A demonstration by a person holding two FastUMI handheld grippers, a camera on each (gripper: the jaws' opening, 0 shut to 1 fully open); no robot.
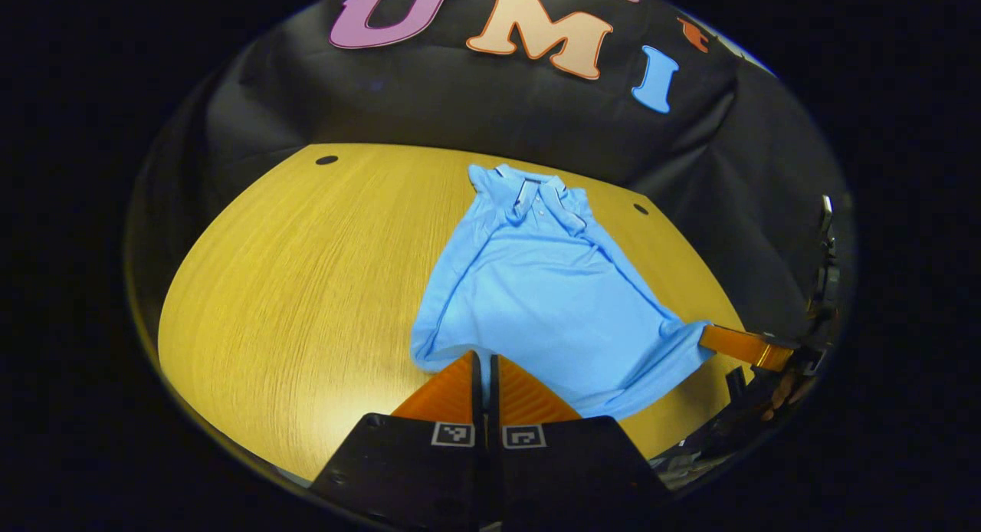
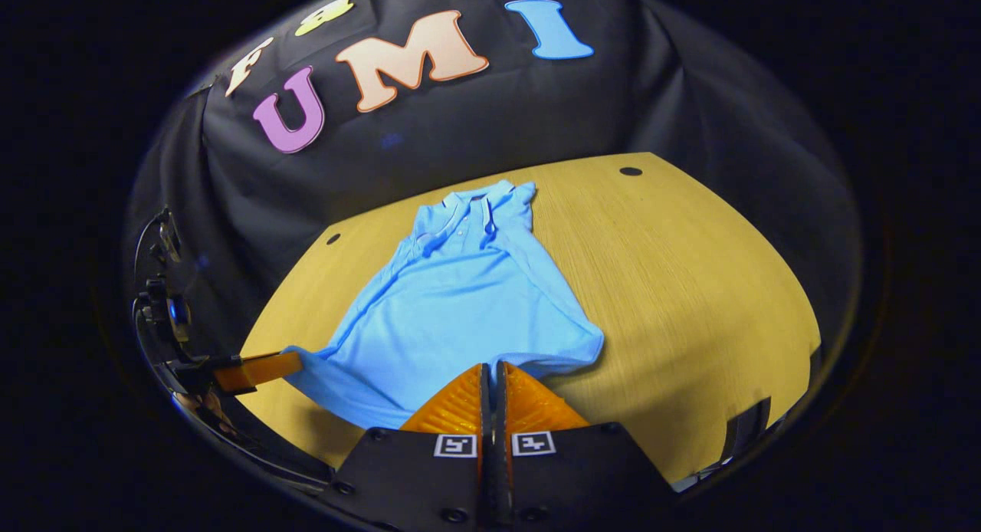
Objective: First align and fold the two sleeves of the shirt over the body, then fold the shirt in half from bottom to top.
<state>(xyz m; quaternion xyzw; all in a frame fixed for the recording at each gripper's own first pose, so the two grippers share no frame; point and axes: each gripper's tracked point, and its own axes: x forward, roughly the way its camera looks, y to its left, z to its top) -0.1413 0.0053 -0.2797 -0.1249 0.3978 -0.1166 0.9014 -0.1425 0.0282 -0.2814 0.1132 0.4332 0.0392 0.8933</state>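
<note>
A light blue polo shirt (image 1: 536, 287) lies face up on the wooden table (image 1: 306, 271), collar (image 1: 536, 191) at the far end, both sleeves tucked in over the body. My left gripper (image 1: 483, 357) is shut on the near hem at one bottom corner. In the right gripper view my right gripper (image 2: 493, 367) is shut on the hem of the shirt (image 2: 452, 302) at the other bottom corner. Each view also shows the other gripper out at the side: the right gripper (image 1: 709, 335) and the left gripper (image 2: 295, 358), each pinching its corner, the hem stretched between them.
The table (image 2: 690, 287) has wide bare wood on both sides of the shirt. Small dark holes (image 1: 326, 160) (image 2: 631, 171) sit near its far edge. Black cloth wall rises right behind the collar (image 2: 467, 206).
</note>
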